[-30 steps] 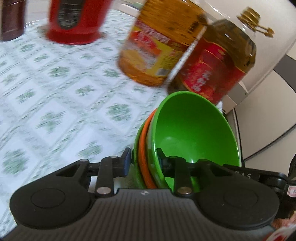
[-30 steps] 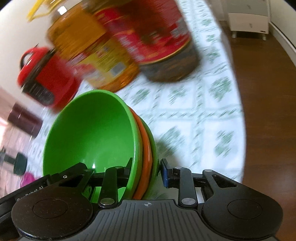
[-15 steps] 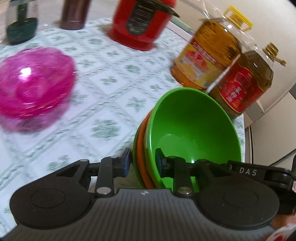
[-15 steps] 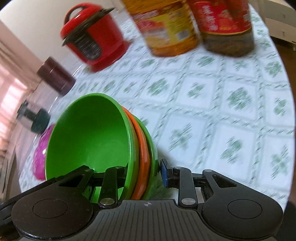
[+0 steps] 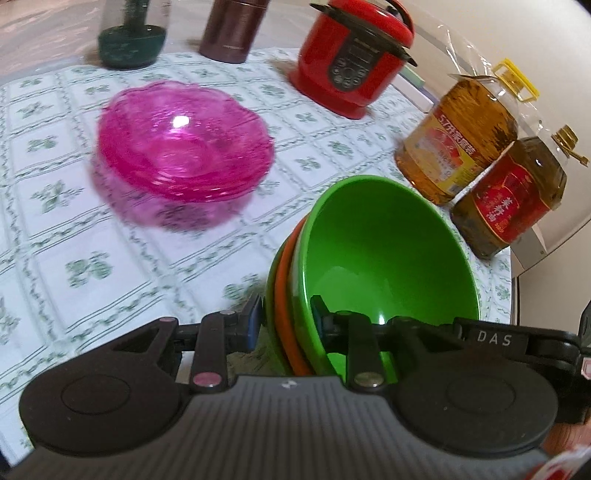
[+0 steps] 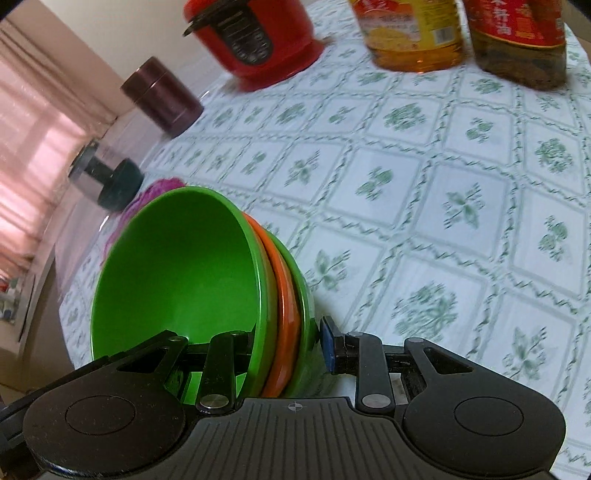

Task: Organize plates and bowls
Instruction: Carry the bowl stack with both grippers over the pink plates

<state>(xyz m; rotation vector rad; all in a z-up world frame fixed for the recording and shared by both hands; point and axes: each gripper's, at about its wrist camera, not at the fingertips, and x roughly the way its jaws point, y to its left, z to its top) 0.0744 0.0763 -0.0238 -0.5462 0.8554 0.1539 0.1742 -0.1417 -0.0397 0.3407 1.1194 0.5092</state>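
A nested stack of bowls (image 5: 388,258), green inside, orange in the middle, green outside, hangs above the tablecloth. My left gripper (image 5: 286,319) is shut on its near rim, one finger inside the top bowl and one outside. In the right wrist view the same bowl stack (image 6: 177,280) is clamped on its opposite rim by my right gripper (image 6: 288,341), also shut. A stack of pink translucent plates (image 5: 183,142) rests on the table left of the bowls; only a pink edge (image 6: 159,192) shows behind the bowls in the right wrist view.
A red rice cooker (image 5: 352,62), two oil bottles (image 5: 458,136) (image 5: 513,199), a dark maroon canister (image 5: 231,31) and a dark green jar (image 5: 131,40) stand along the far side of the table (image 5: 74,266). The table's edge (image 5: 511,291) runs at the right.
Both grippers carried the bowl stack sideways away from the oil bottles. The pink plates, canister and jar have come into view, and the bottles now stand farther off.
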